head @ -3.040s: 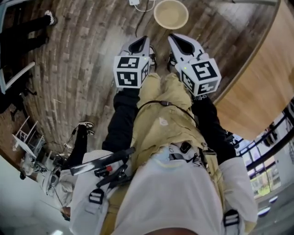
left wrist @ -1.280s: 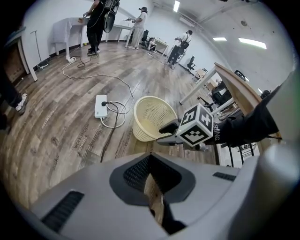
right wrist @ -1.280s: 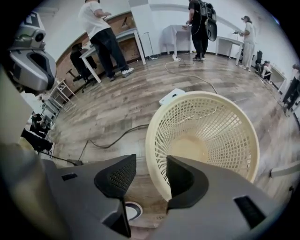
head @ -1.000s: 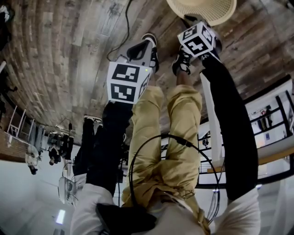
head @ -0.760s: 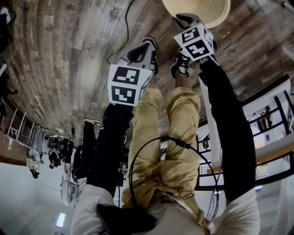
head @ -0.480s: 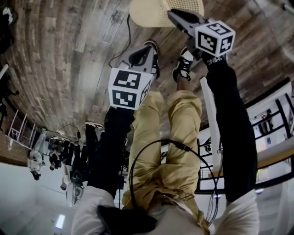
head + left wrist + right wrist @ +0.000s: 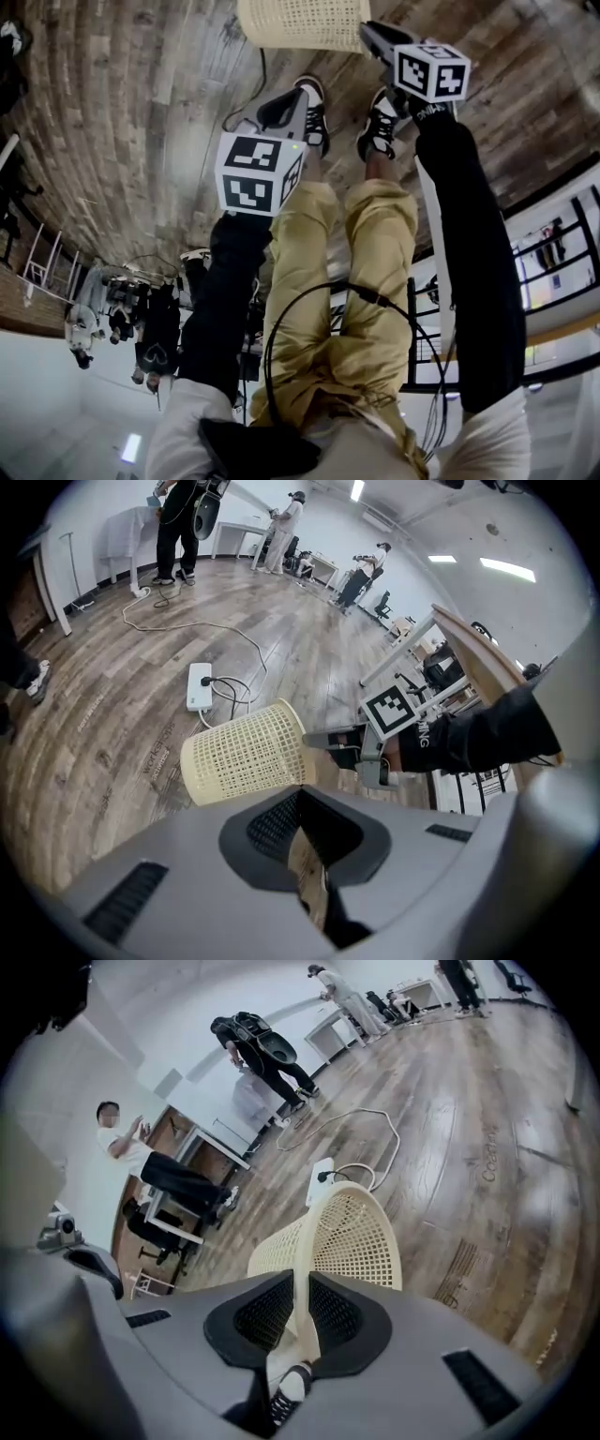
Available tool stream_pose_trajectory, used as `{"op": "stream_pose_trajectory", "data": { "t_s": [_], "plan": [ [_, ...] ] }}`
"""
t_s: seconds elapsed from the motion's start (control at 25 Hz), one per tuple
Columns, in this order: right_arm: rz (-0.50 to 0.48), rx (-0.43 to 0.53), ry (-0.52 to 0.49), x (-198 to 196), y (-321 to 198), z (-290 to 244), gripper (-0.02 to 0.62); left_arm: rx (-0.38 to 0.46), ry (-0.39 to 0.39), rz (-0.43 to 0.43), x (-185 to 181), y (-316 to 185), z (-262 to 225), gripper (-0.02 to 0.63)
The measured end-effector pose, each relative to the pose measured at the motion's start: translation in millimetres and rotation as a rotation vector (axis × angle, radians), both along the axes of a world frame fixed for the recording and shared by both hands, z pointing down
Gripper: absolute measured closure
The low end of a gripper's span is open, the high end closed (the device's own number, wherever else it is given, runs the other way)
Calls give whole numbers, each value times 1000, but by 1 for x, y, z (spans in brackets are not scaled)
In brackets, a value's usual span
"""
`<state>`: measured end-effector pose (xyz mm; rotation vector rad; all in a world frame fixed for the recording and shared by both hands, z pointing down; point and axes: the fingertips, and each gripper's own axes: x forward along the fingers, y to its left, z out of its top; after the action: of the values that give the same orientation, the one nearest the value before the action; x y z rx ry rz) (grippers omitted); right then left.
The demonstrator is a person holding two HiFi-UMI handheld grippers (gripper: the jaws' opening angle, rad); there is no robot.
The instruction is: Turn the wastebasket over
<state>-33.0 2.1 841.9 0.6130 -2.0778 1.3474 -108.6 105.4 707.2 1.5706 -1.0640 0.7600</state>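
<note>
Wood-plank floor (image 7: 141,94): cream mesh wastebasket (image 7: 300,23) at 12 o'clock, tipped on its side. Right gripper (image 7: 370,33), fingers (image 7: 258,1321) clamped on its rim. Left gripper (image 7: 284,105) at 6 o'clock of it, fingers together, empty.

wastebasket (image 7: 300,23) before shoes (image 7: 380,131) (sideways), power strip (image 7: 198,686) beyond

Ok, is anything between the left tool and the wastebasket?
Nothing visible. Only bare wood floor shows between the left tool and the wastebasket, which is tipped sideways. The right tool is clamped on its rim, clear of that path.
</note>
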Motion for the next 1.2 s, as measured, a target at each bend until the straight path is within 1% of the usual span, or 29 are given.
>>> {"op": "stream_pose_trajectory", "data": {
  "t_s": [0.08,0.16,0.4,0.56,0.76,0.88,1.0,1.2],
  "plan": [
    [-34,21,31,1,-1,-1,531,13,-3,-8,2,-10,-3,604],
    [-45,40,66,2,-3,-2,531,23,-11,-10,4,-18,-6,604],
    [-10,79,126,14,-21,-6,531,38,0,8,12,-29,-10,604],
    [5,135,168,37,-38,-8,534,29,-4,-1,10,-27,-8,604],
    [16,195,251,79,-64,-5,535,23,-2,5,15,-28,-7,604],
    [11,197,300,101,-72,0,538,26,-2,13,18,-31,-7,604],
    [7,181,361,121,-69,8,546,26,-1,21,23,-32,-6,604],
    [69,142,448,154,-62,22,546,21,5,48,32,-32,-3,604]
  ]
}}
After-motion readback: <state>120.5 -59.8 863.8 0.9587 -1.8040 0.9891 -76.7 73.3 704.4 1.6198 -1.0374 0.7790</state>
